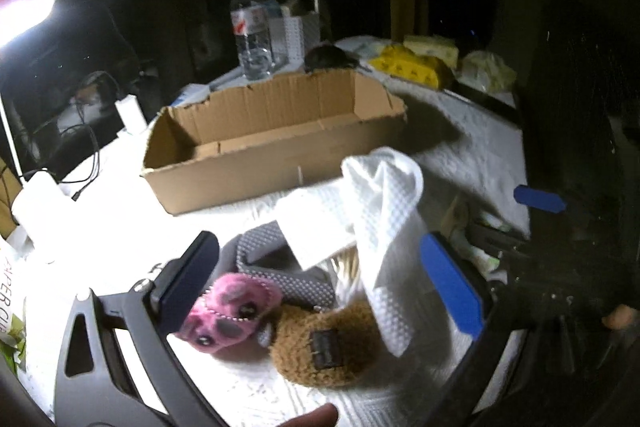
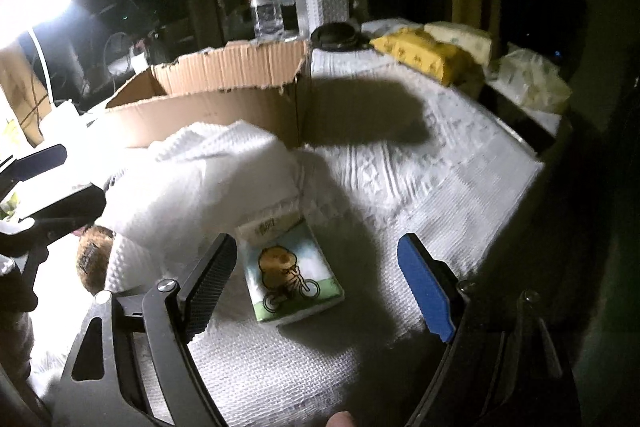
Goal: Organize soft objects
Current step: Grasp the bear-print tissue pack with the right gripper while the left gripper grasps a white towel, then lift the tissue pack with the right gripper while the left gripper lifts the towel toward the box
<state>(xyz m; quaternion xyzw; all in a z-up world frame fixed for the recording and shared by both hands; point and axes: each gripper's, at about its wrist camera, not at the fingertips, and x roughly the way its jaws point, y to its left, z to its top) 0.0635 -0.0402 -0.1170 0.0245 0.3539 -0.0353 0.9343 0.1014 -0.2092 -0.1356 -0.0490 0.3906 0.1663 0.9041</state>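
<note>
A pink plush toy (image 1: pixel 230 313) and a brown plush toy (image 1: pixel 326 341) lie between the fingers of my open left gripper (image 1: pixel 324 273). A white waffle towel (image 1: pixel 368 211) is draped over a grey dotted cloth (image 1: pixel 276 263) just behind them. An empty cardboard box (image 1: pixel 264 135) stands beyond on the white table cover. My right gripper (image 2: pixel 320 275) is open around a tissue pack (image 2: pixel 290 273) printed with a bear on a bicycle. The towel (image 2: pixel 200 179), the brown toy (image 2: pixel 94 263) and the box (image 2: pixel 224 95) show to its left.
A water bottle (image 1: pixel 252 27), a white perforated holder (image 1: pixel 296 35) and a dark round object (image 1: pixel 328 59) stand behind the box. Yellow and pale packs (image 1: pixel 412 65) lie at the back right. Cables and a white charger (image 1: pixel 130 113) sit left. The table edge (image 2: pixel 532 147) drops off right.
</note>
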